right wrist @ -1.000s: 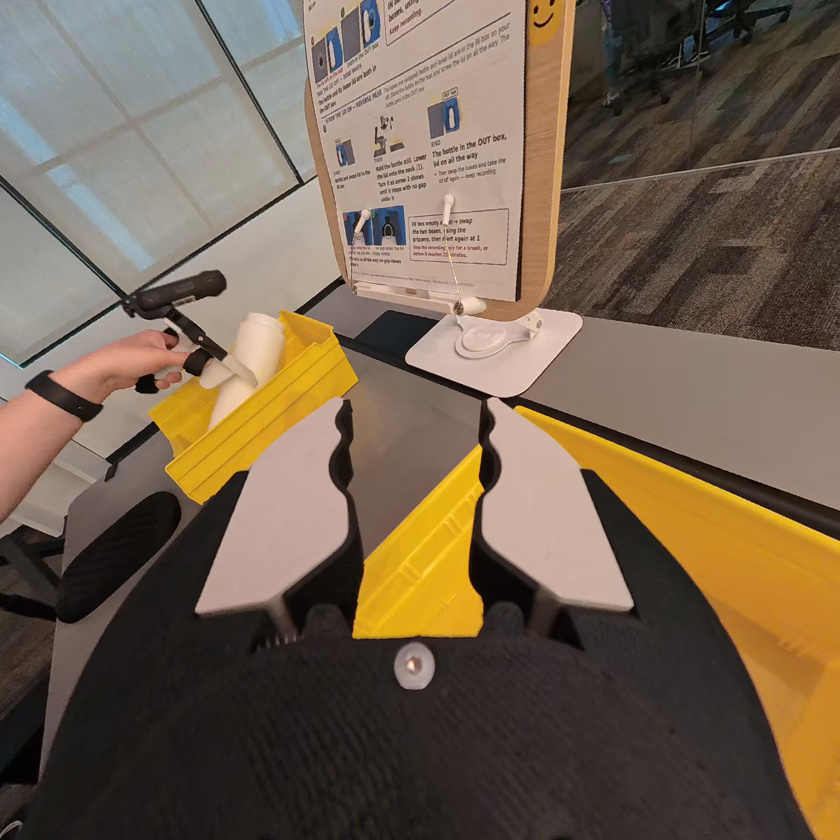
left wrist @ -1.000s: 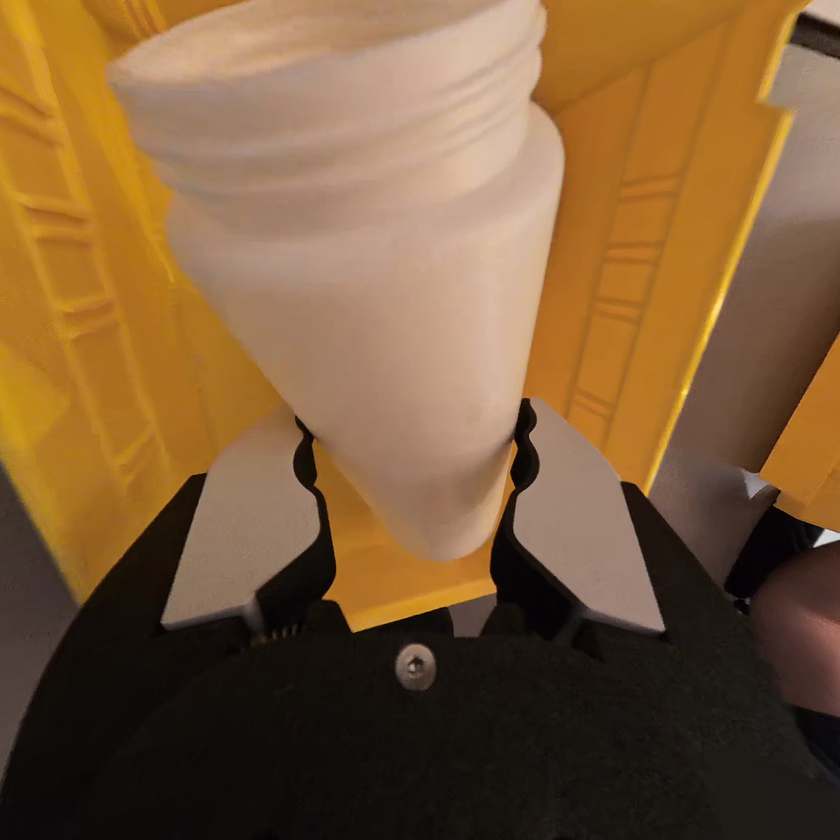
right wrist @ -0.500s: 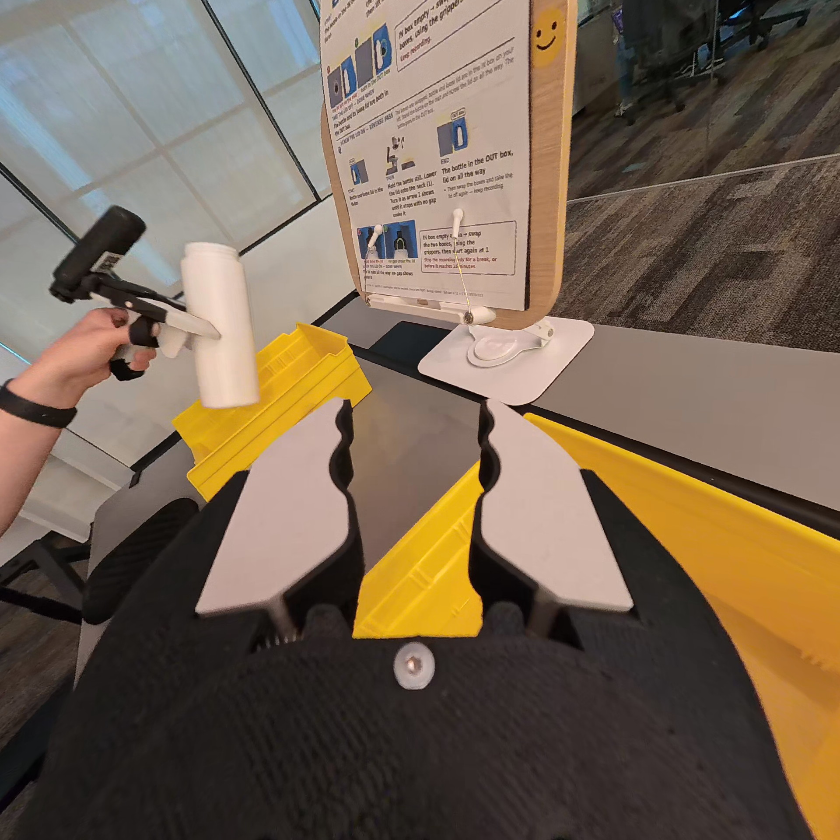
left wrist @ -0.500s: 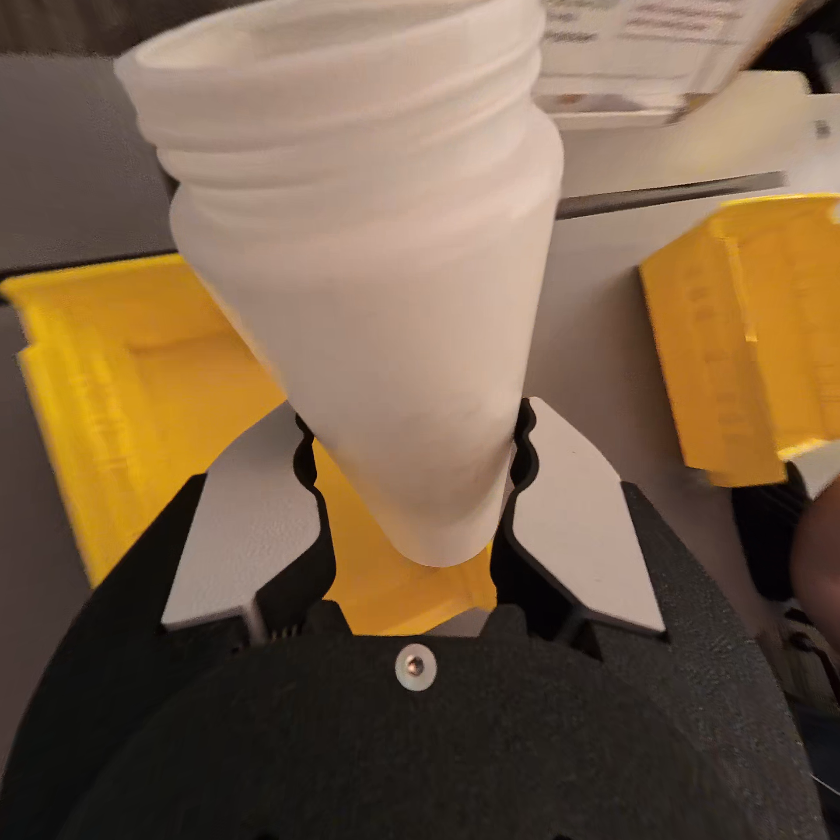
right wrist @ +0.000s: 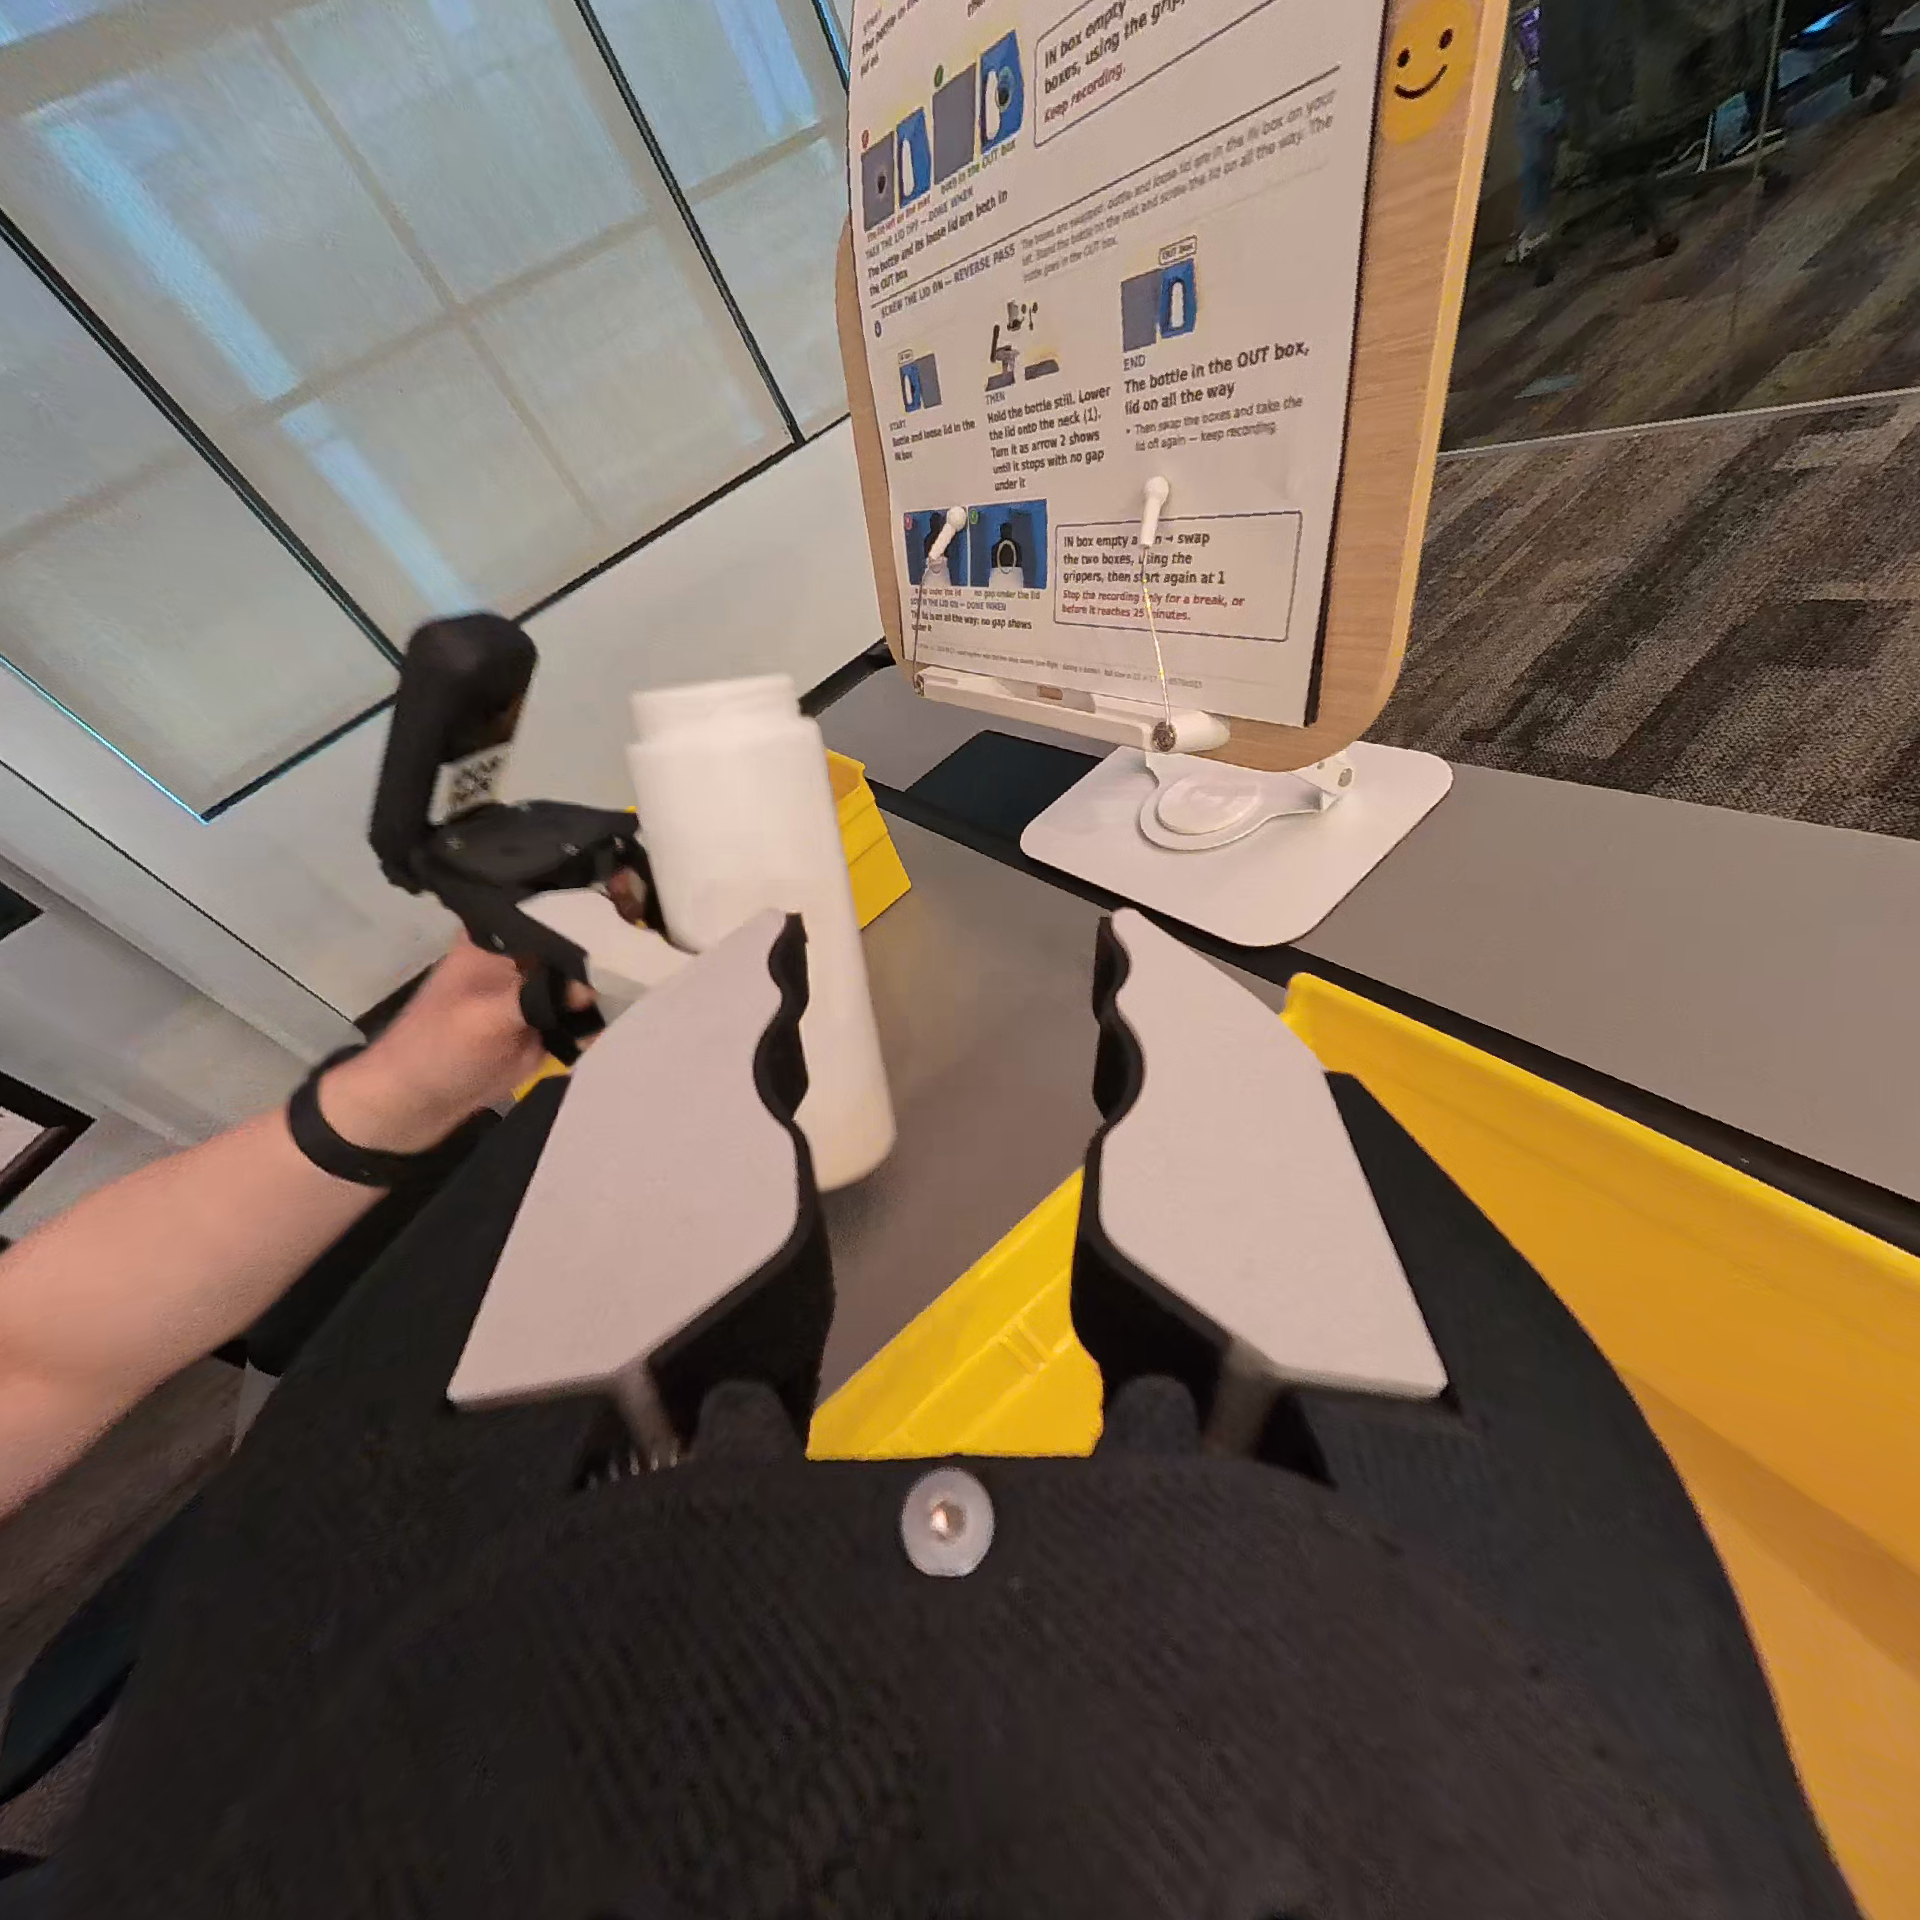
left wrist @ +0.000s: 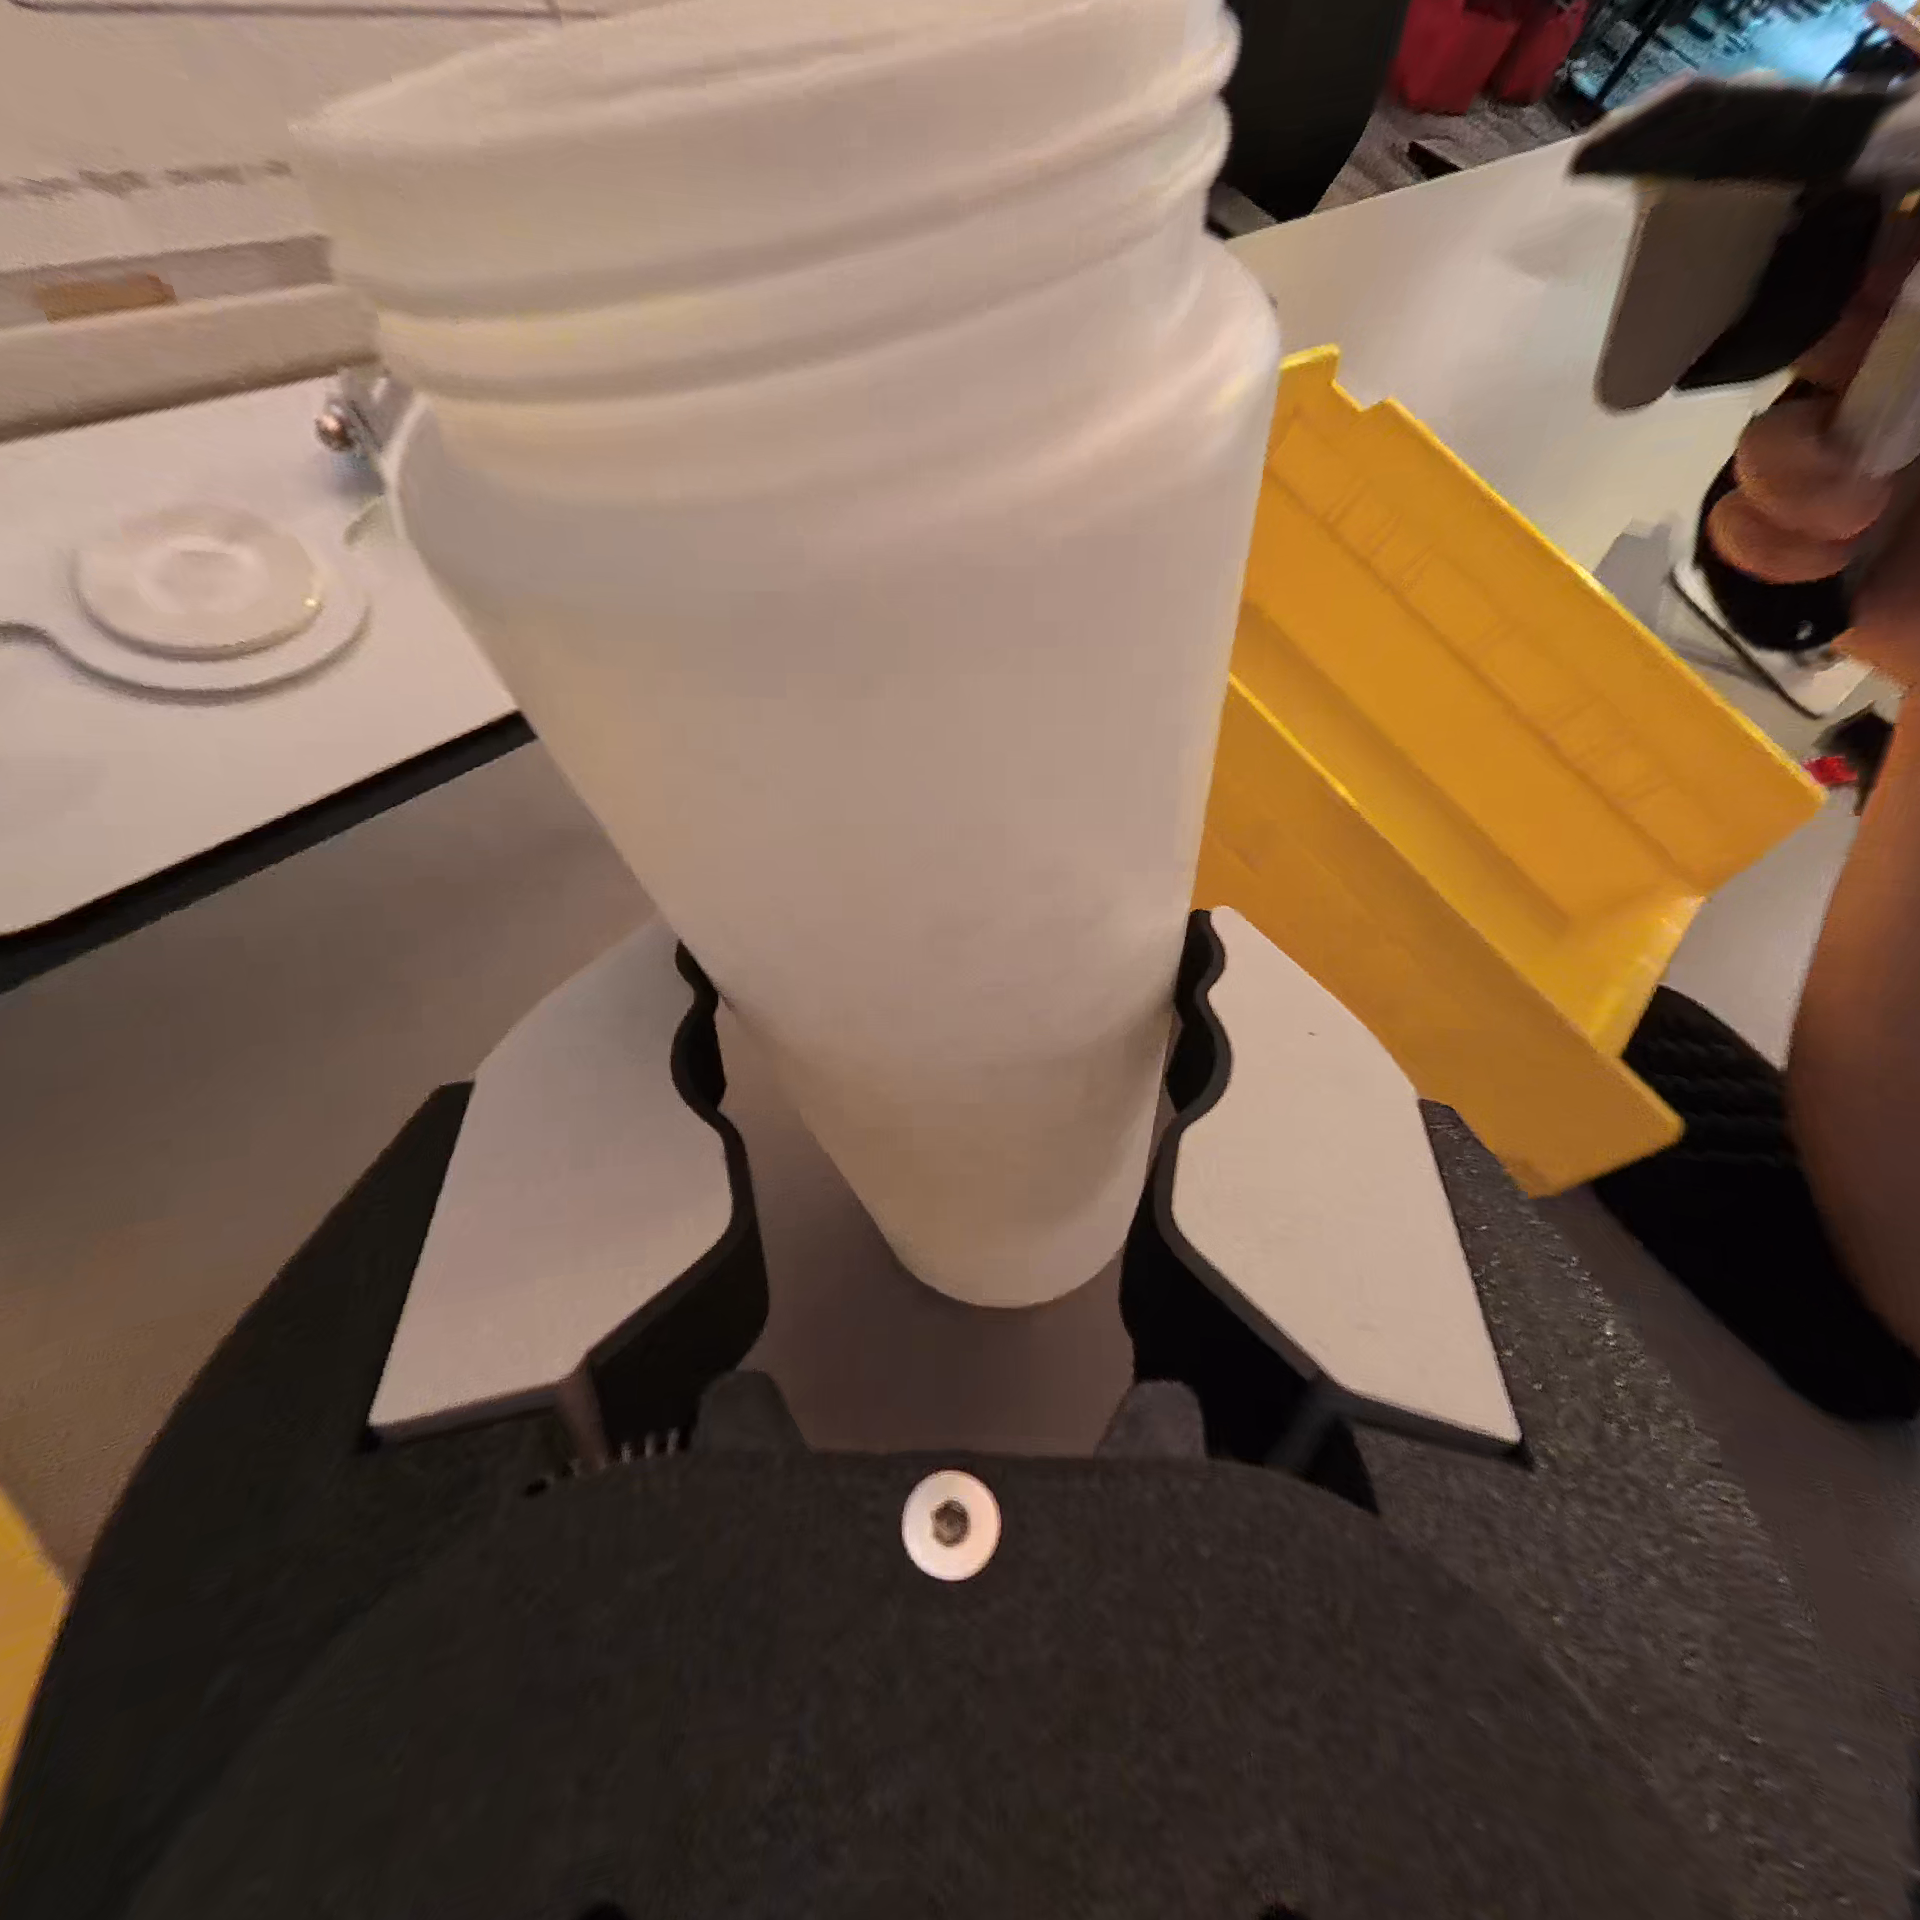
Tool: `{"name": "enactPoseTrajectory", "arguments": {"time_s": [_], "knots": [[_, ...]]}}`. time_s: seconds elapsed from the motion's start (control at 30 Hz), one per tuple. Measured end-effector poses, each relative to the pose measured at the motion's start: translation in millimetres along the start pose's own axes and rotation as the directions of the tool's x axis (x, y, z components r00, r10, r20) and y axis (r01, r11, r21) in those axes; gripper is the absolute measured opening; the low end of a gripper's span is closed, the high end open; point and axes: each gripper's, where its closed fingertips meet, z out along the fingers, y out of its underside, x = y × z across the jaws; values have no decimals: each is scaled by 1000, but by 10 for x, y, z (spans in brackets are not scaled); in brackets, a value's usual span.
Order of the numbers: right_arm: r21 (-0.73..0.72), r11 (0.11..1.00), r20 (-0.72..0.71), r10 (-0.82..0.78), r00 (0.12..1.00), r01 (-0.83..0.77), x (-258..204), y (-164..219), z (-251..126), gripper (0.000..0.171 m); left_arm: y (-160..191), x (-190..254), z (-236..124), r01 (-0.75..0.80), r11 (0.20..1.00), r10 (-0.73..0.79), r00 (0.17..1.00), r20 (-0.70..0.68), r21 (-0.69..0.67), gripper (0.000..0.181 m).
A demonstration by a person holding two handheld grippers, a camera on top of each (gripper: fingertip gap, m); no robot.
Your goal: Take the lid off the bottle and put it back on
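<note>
My left gripper point(left wrist: 940, 1023) clamps the lower body of the white bottle point(left wrist: 831, 582), upright and lidless above the grey table point(right wrist: 1621, 997) left of the sign stand point(right wrist: 1236, 831), while right of it my right gripper point(right wrist: 951, 1003) gapes wide and empty over a yellow bin point(right wrist: 1558, 1299)

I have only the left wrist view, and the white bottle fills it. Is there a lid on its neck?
Observer: No. In the right wrist view the bottle stands upright with a bare threaded neck.
Operator: Is the right gripper holding the lid, then?
Observer: No. The right gripper is open, with nothing between its fingers.
Operator: Where is it now?
Observer: It is above a corner of the near yellow bin. No lid shows in either view.
</note>
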Motion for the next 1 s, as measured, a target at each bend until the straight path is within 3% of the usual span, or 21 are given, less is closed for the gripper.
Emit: {"name": "enactPoseTrajectory", "arguments": {"time_s": [0.13, 0.33, 0.57, 0.7, 0.87, 1.0], "knots": [[7, 1000, 25, -22, 999, 22, -81, -29, 10, 53, 171, 46, 214, -121, 992, 120, 992, 33, 22, 86], [2, 999, 44, -37, 998, 37, -144, -34, 33, 53, 316, 123, 221, -261, 964, 257, 964, 74, 46, 86], [-30, 998, 44, -45, 998, 46, -159, 36, 106, 53, 394, 197, 162, -283, 956, 278, 958, 73, 76, 86], [-49, 998, 52, -41, 998, 43, -162, 78, 144, 53, 476, 246, 193, -341, 939, 336, 937, 95, 43, 105], [-70, 997, 52, -38, 998, 42, -154, 122, 166, 53, 494, 304, 191, -355, 934, 349, 932, 100, 46, 106], [-73, 996, 49, -47, 998, 50, -161, 117, 151, 54, 378, 345, -26, -325, 941, 316, 943, 107, 91, 113]]}}
